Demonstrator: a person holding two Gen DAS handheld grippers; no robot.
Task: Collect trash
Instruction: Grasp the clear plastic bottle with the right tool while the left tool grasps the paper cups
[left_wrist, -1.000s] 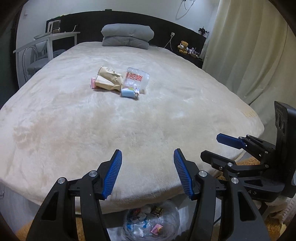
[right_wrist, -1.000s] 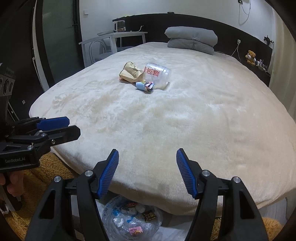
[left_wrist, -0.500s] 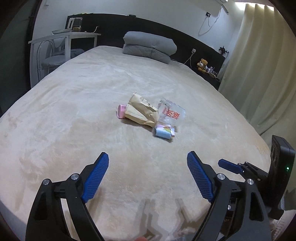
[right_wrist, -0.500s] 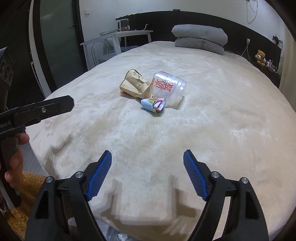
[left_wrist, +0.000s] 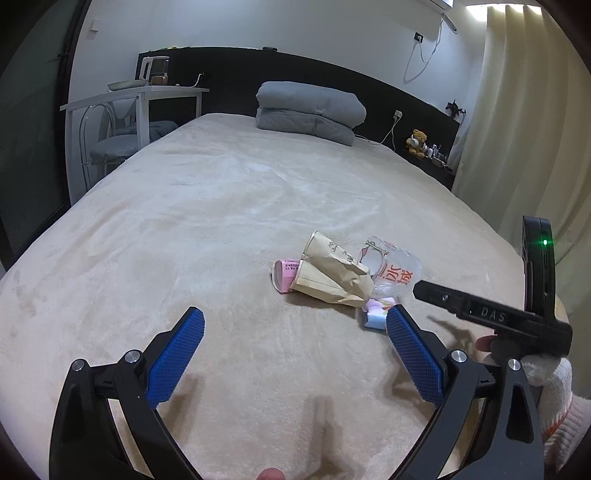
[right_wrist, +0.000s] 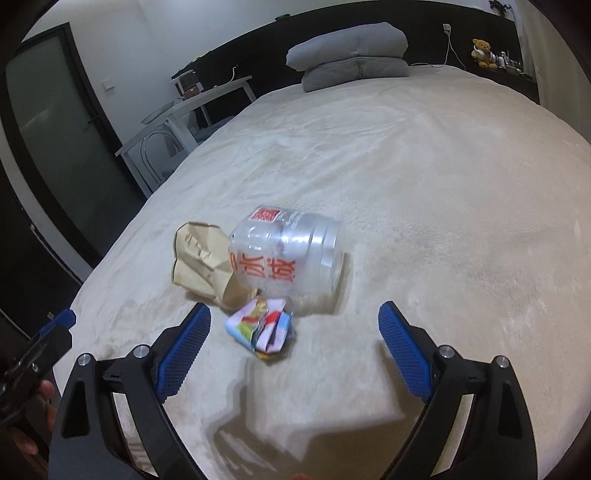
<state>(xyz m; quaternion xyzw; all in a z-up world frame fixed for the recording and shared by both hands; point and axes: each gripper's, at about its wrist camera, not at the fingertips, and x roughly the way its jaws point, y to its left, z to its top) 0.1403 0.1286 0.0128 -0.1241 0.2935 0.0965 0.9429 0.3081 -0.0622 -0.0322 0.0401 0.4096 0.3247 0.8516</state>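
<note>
**Hovering Over the Trash on the Bed**

Spreading wide, both pairs of jaws have just been opening, and nothing sits between the blue pads of either one. The left gripper (left_wrist: 293, 330) hangs above bare blanket, its pads apart and clear of every item. The right gripper (right_wrist: 295, 325) hangs the same way, with the wrapper (right_wrist: 263, 328) lying on the blanket just past its jaws, between the pads as that camera sees it and touched by neither.

The trash lies in one small heap on the bed (left_wrist: 184, 221), near its middle. In the left wrist view the heap is at 2 o'clock from the left gripper: a crumpled paper bag (left_wrist: 332, 273), a pink carton (left_wrist: 284, 273) touching the bag at its 9 o'clock side, a clear cup (left_wrist: 395, 271) with red print touching the bag at 3 o'clock, and the wrapper at 5 o'clock of the bag, partly hidden by the right-hand blue pad. In the right wrist view the cup (right_wrist: 291, 254) lies on its side at 12 o'clock, the bag (right_wrist: 201, 258) against it at 9 o'clock, the wrapper just below both.

A gloved hand (left_wrist: 550, 391) holds the right gripper's black body at 3 o'clock in the left wrist view. Folded grey bedding (left_wrist: 310, 110) rests at the head of the bed at 12 o'clock, a white worktop (left_wrist: 136, 98) stands at 10 o'clock, and a teddy bear (left_wrist: 417, 142) sits at 1 o'clock.
</note>
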